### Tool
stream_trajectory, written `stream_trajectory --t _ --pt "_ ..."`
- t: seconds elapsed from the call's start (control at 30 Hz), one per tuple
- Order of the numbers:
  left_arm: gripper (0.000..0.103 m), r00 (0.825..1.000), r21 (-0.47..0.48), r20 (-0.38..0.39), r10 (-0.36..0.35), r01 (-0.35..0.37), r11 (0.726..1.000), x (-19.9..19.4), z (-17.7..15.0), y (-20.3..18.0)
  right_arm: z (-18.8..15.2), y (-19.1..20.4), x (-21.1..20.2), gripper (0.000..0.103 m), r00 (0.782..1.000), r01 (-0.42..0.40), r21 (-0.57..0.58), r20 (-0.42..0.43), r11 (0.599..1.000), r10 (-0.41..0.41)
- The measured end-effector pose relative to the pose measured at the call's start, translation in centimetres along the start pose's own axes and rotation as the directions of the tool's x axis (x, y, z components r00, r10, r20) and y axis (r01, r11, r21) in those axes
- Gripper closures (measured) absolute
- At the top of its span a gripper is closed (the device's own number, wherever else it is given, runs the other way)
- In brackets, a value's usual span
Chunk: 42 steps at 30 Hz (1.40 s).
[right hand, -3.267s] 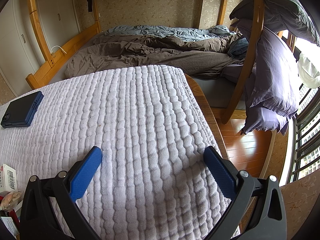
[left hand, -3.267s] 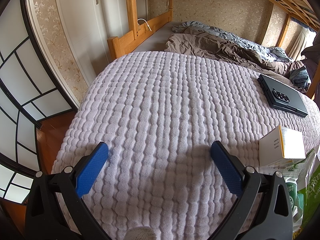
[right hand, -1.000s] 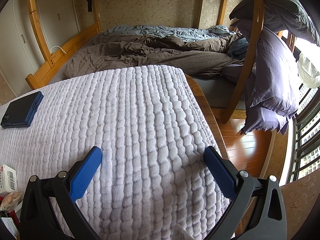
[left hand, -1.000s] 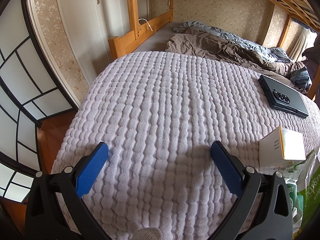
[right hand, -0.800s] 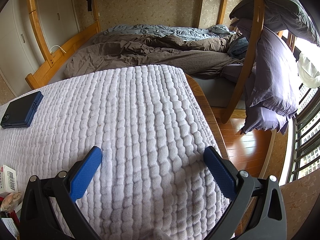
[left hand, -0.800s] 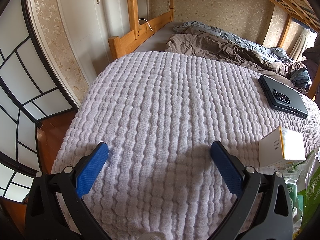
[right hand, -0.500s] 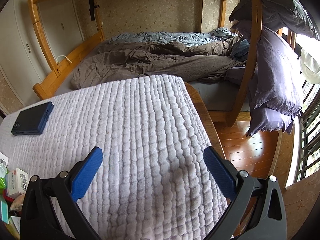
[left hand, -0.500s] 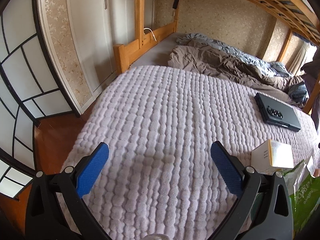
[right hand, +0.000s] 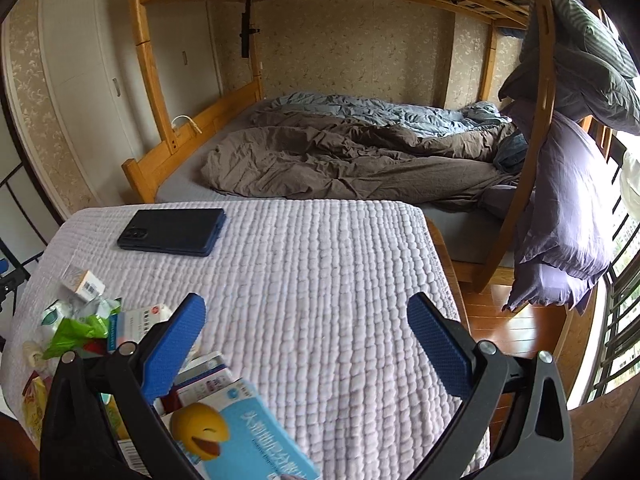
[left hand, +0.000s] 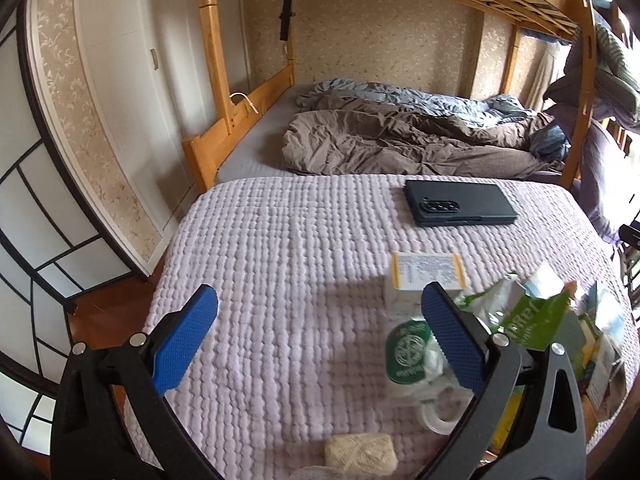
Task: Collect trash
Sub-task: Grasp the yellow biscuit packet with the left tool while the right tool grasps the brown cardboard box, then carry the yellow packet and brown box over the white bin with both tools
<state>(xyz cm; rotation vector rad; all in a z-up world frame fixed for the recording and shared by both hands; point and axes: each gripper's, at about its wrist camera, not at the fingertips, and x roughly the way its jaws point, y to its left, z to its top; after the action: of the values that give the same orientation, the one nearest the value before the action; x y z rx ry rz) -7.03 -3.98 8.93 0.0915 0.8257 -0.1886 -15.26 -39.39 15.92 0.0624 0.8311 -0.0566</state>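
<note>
Spread over the table, a lilac quilted cloth (left hand: 280, 264) carries the pile of crumpled wrappers and small cartons (left hand: 516, 316) to the right of the wide-open, empty left gripper (left hand: 316, 332) and left of the equally wide, empty right gripper (right hand: 304, 336), seemingly near both.

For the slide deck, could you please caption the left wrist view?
Open left gripper hovering over lilac quilted blanket, crumpled green wrappers and small white-yellow carton nearby, black phone beyond.
</note>
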Motion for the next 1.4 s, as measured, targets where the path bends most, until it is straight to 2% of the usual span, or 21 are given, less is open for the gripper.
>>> stream_trajectory --t 0.13,0.33,0.47,0.6,0.83,0.93,1.13,1.2,1.33,1.37,1.4 --pt "0.001 0.996 0.042 -0.007 -0.085 0.085 0.996 -2.4 -1.4 -2.1 -1.8 3.3 -3.4 0.004 1.0 -0.022 -0.084 0.017 0.996 0.023" --pt "0.001 0.987 0.151 -0.03 -0.156 0.159 0.976 -6.1 -4.9 -5.8 -6.2 6.3 -7.8 0.004 0.998 -0.065 -0.128 -0.023 0.99 0.062" --pt "0.001 0.983 0.234 -0.068 -0.171 0.182 0.955 -7.4 -7.8 -8.1 -9.5 7.4 -9.3 0.004 0.998 -0.049 -0.133 -0.054 0.99 0.042" --pt "0.001 0.976 0.269 -0.125 -0.177 0.205 0.941 -7.0 -10.4 -9.2 -11.8 7.4 -9.3 0.004 0.996 -0.023 -0.103 -0.091 0.994 0.014" --pt "0.001 0.975 0.322 -0.149 -0.165 0.205 0.924 -6.1 -11.7 -10.4 -14.4 7.6 -7.6 0.004 0.99 0.035 -0.085 -0.131 0.996 -0.046" --pt "0.001 0.98 0.336 -0.147 -0.132 0.175 0.925 -5.2 -12.0 -10.4 -15.3 7.6 -6.6 0.009 0.987 0.033 -0.052 -0.157 0.998 -0.041" --pt "0.001 0.963 0.284 -0.194 -0.186 0.236 0.929 -3.4 -12.2 -9.3 -16.6 7.8 -4.5 0.017 0.979 0.041 -0.02 -0.198 0.999 -0.044" --pt "0.001 0.963 0.295 -0.191 -0.187 0.239 0.925 -3.2 -12.4 -9.4 -16.8 7.7 -4.0 0.025 0.977 0.052 -0.018 -0.207 0.999 -0.054" --pt "0.011 0.969 0.345 -0.171 -0.18 0.23 0.91 -3.2 -12.3 -10.0 -16.7 7.6 -3.5 0.051 0.974 0.073 -0.005 -0.214 0.997 -0.072" --pt "0.021 0.969 0.356 -0.165 -0.184 0.232 0.905 -3.3 -12.3 -10.2 -16.6 7.6 -3.4 0.05 0.973 0.08 -0.004 -0.215 0.997 -0.079" --pt "0.025 0.969 0.367 -0.162 -0.188 0.236 0.9 -3.4 -12.2 -10.3 -16.6 7.6 -3.4 0.05 0.973 0.084 -0.006 -0.213 0.996 -0.084"
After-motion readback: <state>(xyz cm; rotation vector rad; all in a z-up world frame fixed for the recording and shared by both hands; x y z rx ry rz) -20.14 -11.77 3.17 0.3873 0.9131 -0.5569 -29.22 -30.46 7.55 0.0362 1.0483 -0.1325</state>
